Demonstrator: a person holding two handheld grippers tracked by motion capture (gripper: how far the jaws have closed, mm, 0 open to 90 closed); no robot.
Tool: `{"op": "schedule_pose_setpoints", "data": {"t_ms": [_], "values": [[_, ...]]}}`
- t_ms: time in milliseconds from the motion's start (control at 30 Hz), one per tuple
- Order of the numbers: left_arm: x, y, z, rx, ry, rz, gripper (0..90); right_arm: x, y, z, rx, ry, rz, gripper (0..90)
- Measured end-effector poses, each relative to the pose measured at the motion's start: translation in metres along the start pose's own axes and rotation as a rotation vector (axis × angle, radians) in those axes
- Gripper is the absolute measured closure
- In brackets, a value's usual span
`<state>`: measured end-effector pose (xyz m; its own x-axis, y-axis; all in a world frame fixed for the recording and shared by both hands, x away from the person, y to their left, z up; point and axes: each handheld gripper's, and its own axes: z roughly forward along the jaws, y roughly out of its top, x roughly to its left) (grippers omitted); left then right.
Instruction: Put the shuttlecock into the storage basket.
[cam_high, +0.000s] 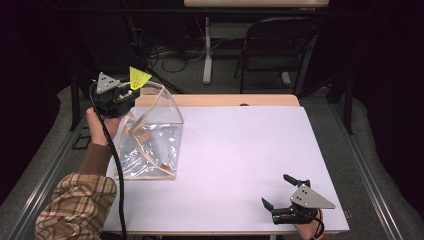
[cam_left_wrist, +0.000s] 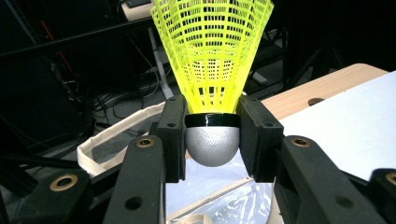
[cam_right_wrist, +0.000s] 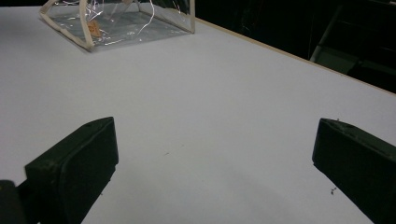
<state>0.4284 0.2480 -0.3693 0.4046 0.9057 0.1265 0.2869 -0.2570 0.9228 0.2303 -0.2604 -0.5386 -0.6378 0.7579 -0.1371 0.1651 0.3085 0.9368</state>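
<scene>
A yellow plastic shuttlecock (cam_high: 139, 77) with a silver rounded cap (cam_left_wrist: 212, 144) is held up in the air at the table's far left. My left gripper (cam_high: 131, 93) is shut on it, its jaws pinching the cap from both sides just below the skirt (cam_left_wrist: 212, 51). Right under it stands a clear plastic bag (cam_high: 150, 135) with cream trim, its mouth open upward (cam_left_wrist: 116, 135). My right gripper (cam_high: 280, 192) rests low near the front right of the table, open, with nothing between its fingers (cam_right_wrist: 77, 161). In the right gripper view, the bag (cam_right_wrist: 116, 21) lies far ahead.
A white sheet (cam_high: 240, 160) covers the table; bare wood (cam_high: 225, 100) with a small hole shows along the far edge. A folding chair (cam_high: 275, 45) and a table leg (cam_high: 206, 50) stand on the floor beyond. The person's plaid sleeve (cam_high: 75, 205) comes in at the bottom left.
</scene>
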Motion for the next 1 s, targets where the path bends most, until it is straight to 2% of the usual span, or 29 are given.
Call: {"op": "schedule_pose_setpoints", "data": {"t_ms": [633, 1000], "values": [[0.008, -0.012, 0.006, 0.044, -0.013, -0.011, 64.9, 0.000, 0.000, 0.000, 0.005, 0.001, 0.001, 0.0], [0.009, -0.018, 0.012, 0.083, -0.016, -0.003, 64.9, 0.000, 0.000, 0.000, 0.004, 0.001, 0.001, 0.0]]}}
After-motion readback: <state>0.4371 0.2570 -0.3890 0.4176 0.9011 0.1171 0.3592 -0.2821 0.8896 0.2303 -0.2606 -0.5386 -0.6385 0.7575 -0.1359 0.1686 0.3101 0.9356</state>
